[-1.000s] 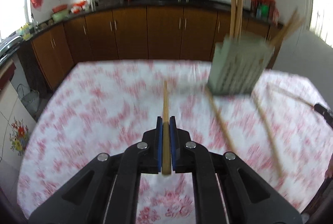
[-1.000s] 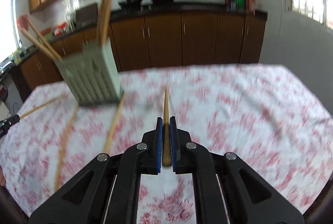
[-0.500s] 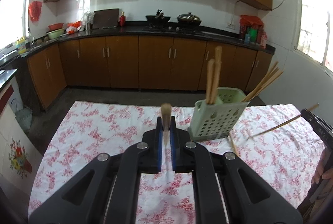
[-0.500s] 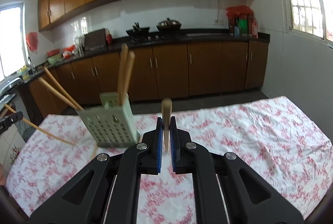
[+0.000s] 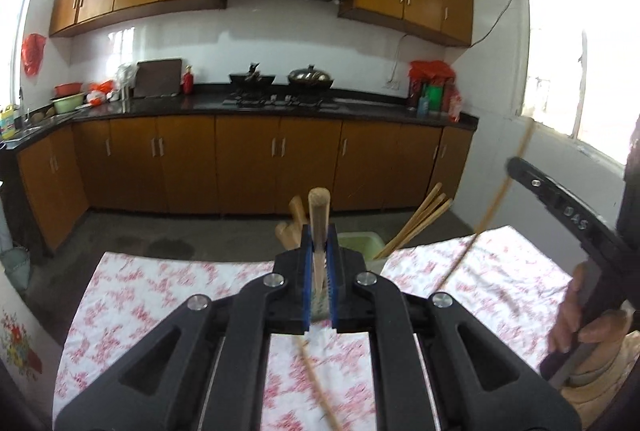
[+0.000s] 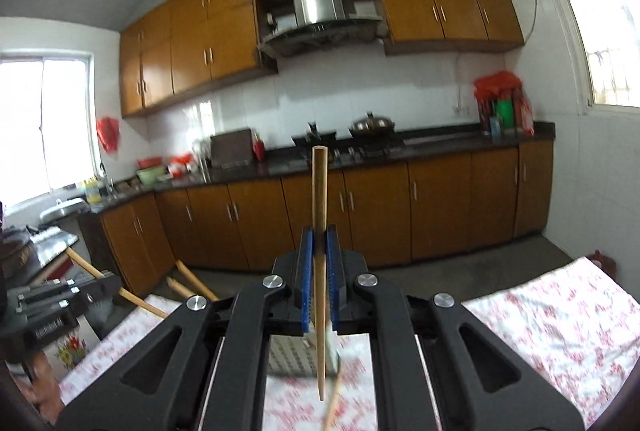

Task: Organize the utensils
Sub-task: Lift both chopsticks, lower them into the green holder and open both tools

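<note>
My left gripper [image 5: 319,243] is shut on a wooden chopstick [image 5: 319,215] that points forward. Just behind its fingers stands the pale green utensil holder [image 5: 362,241] with several chopsticks [image 5: 416,225] leaning out of it. My right gripper [image 6: 319,247] is shut on another wooden chopstick [image 6: 320,231], held nearly upright, its tip above the grey-green holder [image 6: 296,355] that shows below the fingers. The right gripper also shows in the left wrist view [image 5: 560,207], with its chopstick [image 5: 492,207] slanting down. The left gripper shows at the left edge of the right wrist view [image 6: 56,307].
The table carries a white cloth with red flowers [image 5: 160,295]. A loose chopstick [image 5: 316,387] lies on the cloth under the left gripper. Brown kitchen cabinets [image 5: 248,167] and a dark counter with pans stand beyond the table. A window [image 6: 608,11] is at the right.
Both grippers have risen and tilted up with their chopsticks, so the views now look across the kitchen. The holder has dropped low in both views, close under the fingers.
</note>
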`<action>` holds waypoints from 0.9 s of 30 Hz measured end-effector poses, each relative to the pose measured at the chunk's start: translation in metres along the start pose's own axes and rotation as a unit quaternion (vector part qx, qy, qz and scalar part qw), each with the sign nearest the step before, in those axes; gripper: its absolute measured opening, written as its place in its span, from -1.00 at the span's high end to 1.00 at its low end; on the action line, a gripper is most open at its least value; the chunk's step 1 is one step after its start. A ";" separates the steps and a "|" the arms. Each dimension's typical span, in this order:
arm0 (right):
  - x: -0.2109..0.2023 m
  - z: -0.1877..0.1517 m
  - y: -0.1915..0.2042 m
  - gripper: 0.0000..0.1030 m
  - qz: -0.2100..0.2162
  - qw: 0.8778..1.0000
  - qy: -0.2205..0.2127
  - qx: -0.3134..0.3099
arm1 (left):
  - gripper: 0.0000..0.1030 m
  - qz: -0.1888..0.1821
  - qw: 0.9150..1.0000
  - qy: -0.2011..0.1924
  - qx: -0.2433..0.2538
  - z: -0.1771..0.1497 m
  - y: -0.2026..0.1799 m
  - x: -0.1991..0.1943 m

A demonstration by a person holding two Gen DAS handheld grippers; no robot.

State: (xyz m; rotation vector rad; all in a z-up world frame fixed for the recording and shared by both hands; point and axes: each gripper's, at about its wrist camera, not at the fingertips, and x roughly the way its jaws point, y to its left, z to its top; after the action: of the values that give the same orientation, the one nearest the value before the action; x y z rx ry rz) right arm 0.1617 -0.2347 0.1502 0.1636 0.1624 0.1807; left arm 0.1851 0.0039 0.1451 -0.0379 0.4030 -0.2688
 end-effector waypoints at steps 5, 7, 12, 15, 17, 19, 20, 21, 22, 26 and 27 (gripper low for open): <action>0.012 0.017 0.007 0.85 -0.003 0.999 -0.047 0.003 | 0.84 0.000 1.000 -0.023 0.006 0.029 -0.014 0.012; 0.021 0.022 0.006 0.85 -0.009 0.998 -0.064 0.010 | 0.84 0.003 1.000 -0.026 0.007 0.038 -0.018 0.019; 0.043 0.019 0.004 0.85 -0.019 0.997 -0.075 0.021 | 0.84 0.016 0.999 -0.048 -0.002 0.057 -0.015 0.035; 0.050 0.008 0.005 0.85 -0.020 0.997 -0.077 0.023 | 0.84 0.018 0.998 -0.057 -0.007 0.060 -0.013 0.049; 0.056 0.002 0.005 0.85 -0.019 0.997 -0.072 0.026 | 0.84 0.020 0.998 -0.053 -0.010 0.053 -0.012 0.063; 0.065 -0.010 0.003 0.85 -0.020 0.998 -0.057 0.026 | 0.84 0.017 0.999 -0.042 -0.014 0.040 -0.008 0.077; 0.068 -0.015 0.003 0.85 -0.021 0.998 -0.047 0.026 | 0.84 0.016 0.999 -0.035 -0.016 0.034 -0.006 0.083; 0.072 -0.021 0.003 0.85 -0.020 0.999 -0.036 0.025 | 0.84 0.015 0.999 -0.028 -0.017 0.029 -0.004 0.090; 0.074 -0.025 0.003 0.84 -0.018 0.999 -0.027 0.025 | 0.84 0.017 0.999 -0.020 -0.018 0.023 -0.003 0.096; 0.070 -0.029 0.002 0.46 -0.015 0.999 -0.015 0.025 | 0.73 0.016 1.000 -0.011 -0.023 0.013 0.002 0.102; 0.065 -0.027 0.001 0.30 -0.018 0.999 -0.019 0.022 | 0.65 0.017 1.000 -0.014 -0.022 0.013 0.002 0.100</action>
State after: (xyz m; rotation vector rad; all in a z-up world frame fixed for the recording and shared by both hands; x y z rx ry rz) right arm 0.2197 -0.2171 0.1147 0.2070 0.1309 0.1387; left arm 0.2788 -0.0204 0.1184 -0.0780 0.3811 -0.2247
